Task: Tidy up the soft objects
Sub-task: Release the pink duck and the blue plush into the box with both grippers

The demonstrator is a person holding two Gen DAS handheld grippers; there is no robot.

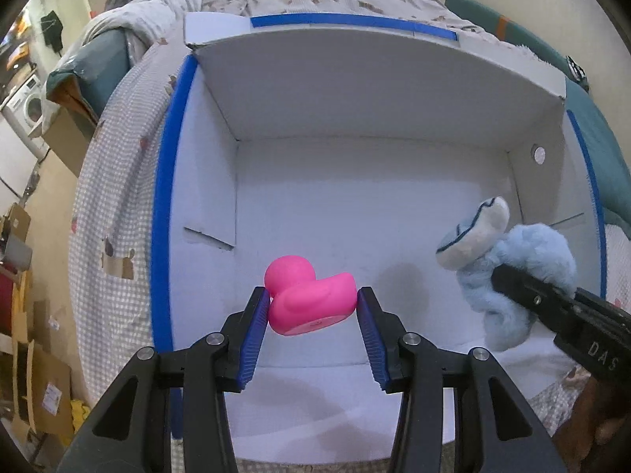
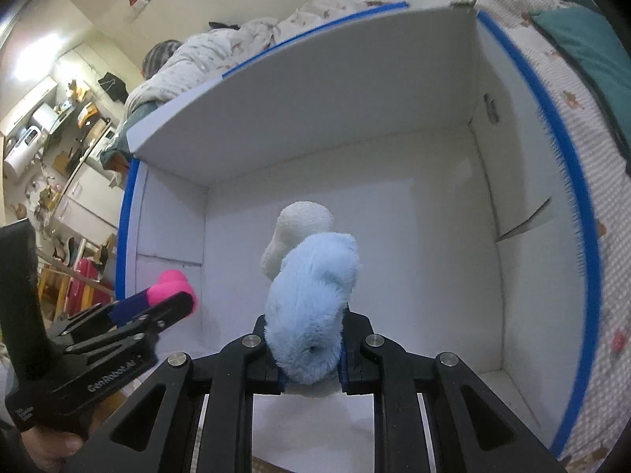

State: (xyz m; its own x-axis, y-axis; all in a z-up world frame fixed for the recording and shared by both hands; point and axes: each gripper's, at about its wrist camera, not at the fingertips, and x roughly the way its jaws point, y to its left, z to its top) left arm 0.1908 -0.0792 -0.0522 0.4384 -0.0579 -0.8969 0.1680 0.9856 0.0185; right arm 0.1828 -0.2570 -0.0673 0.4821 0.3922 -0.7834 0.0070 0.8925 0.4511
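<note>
Over white cardboard box (image 1: 355,181): smooth glossy pink rubber duck (image 1: 309,295) pinched in left gripper (image 1: 313,307). Beside it, fluffy pale-blue plush toy (image 2: 311,299), cream end, squeezed between right gripper (image 2: 309,354) pads.

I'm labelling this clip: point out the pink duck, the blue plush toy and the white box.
pink duck (image 1: 311,299): left wrist view, its body.
blue plush toy (image 2: 311,295): right wrist view, furry back.
white box (image 1: 355,86): left wrist view, far wall.

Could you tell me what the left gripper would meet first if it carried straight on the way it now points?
Probably the white floor of the blue-edged cardboard box, though depth is unclear. The left gripper, shut on the pink rubber duck, points down into the box; nothing shows between duck and floor. The fluffy light-blue plush toy sits off to the right.
</note>
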